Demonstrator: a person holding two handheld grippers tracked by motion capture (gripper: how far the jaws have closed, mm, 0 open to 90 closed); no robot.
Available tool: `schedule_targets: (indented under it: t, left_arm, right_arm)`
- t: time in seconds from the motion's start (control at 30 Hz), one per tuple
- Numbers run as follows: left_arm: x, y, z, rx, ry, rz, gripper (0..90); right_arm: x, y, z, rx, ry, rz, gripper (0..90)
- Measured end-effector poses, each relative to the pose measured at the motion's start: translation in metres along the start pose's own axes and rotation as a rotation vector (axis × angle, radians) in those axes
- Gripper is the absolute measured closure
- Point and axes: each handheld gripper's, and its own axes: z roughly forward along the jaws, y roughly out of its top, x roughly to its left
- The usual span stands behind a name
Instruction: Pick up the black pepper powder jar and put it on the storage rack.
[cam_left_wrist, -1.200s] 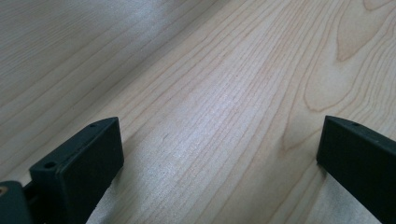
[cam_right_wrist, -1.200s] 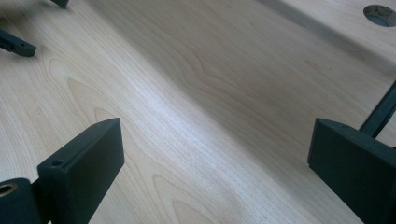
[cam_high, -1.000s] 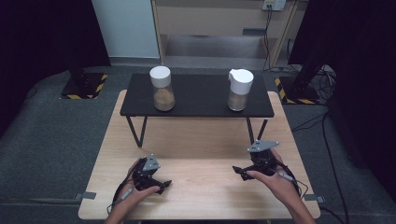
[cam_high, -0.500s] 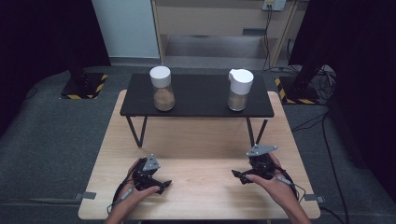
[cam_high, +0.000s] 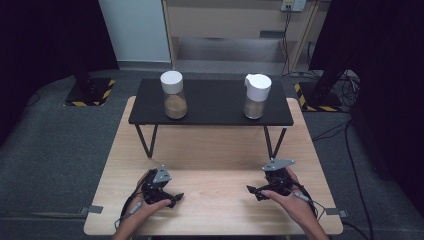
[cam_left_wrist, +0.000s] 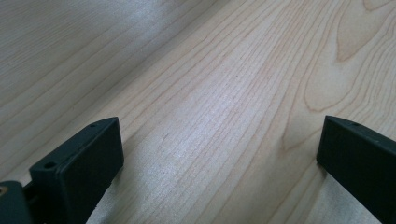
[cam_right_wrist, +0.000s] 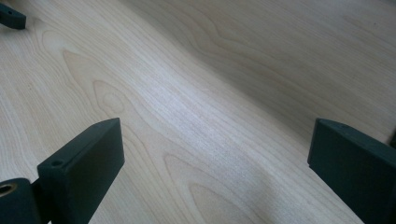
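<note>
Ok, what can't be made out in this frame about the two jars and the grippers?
- Left jar and right jar: what the brown contents are, too small in the high view.
- Right jar's lid: its spout detail is too small.
- Left gripper and right gripper: hands cover their bodies in the high view.
- Both gripper views: the frame edges cut the jaws.

The right hand-held gripper has dropped toward the person.

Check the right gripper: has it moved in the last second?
Yes. In the high view the right gripper has slid slightly toward the person's edge of the wooden table, away from the black shelf's right leg, jaws open.
</note>
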Motion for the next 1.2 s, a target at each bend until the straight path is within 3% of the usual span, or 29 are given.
schedule_targets:
  t: [1.2]
  left_arm:
    - [0.000,0.000,0.000,0.000,0.001,0.000,0.0]
  right_arm:
    - [0.011,-0.031,0.023,-0.013,0.013,0.033,4.1]
